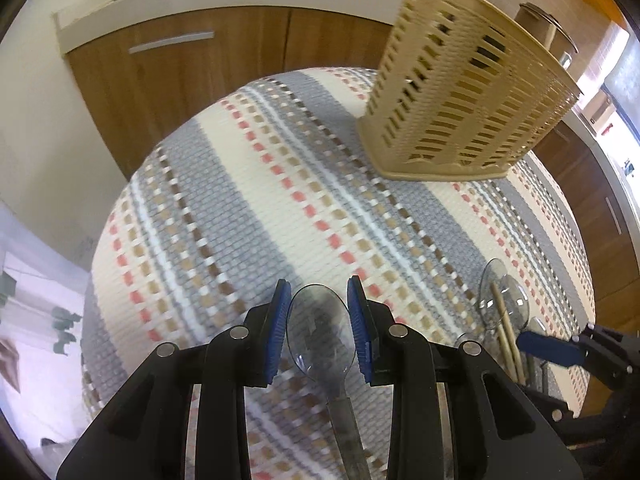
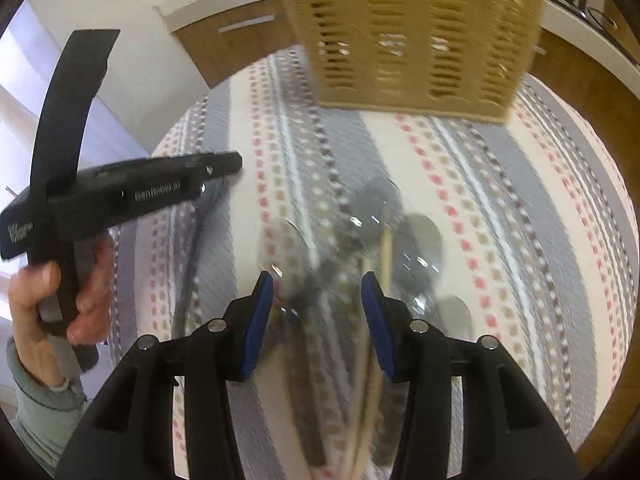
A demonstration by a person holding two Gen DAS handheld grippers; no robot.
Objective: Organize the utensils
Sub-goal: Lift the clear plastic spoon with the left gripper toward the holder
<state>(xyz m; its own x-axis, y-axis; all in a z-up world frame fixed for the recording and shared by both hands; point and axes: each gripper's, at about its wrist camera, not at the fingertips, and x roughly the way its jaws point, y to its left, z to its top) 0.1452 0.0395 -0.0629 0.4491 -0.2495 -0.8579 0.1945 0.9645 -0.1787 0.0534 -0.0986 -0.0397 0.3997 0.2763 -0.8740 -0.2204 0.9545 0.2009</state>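
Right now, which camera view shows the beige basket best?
The left wrist view: the beige basket is sharp, with its slotted walls and base seen on the striped mat. The right wrist view shows it blurred and cut off at the top.

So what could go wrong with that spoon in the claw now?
The clear spoon sits between the left claw pads by its rounded bowl, so it might slip or twist. The basket is tall with a high rim, so the spoon could bump it. The right claw hovers over a blurry utensil pile and might scatter it.
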